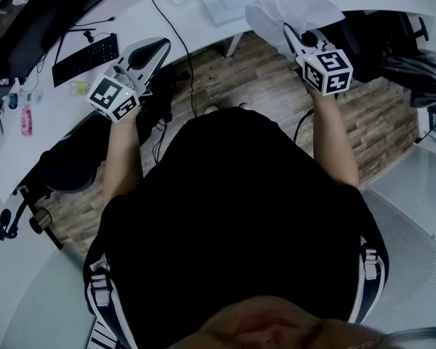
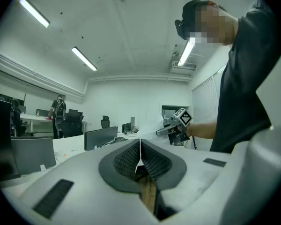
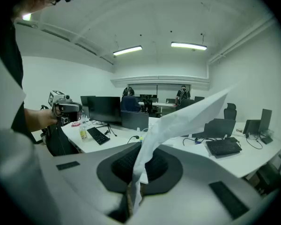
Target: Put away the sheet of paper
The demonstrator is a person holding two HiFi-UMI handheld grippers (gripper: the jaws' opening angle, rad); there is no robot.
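The paper [image 1: 291, 9] is showing white at the upper right; the desk [image 1: 54, 104] is showing white, the keyboard [image 1: 86, 58] black, the floor [image 1: 236, 75] brown-planked.

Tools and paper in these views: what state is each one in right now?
Left tool: shut, nothing between its jaws.
Right tool: shut on the paper.
Paper: creased, held up in the air by one end.
Keyboard: lying flat on the desk, untouched.
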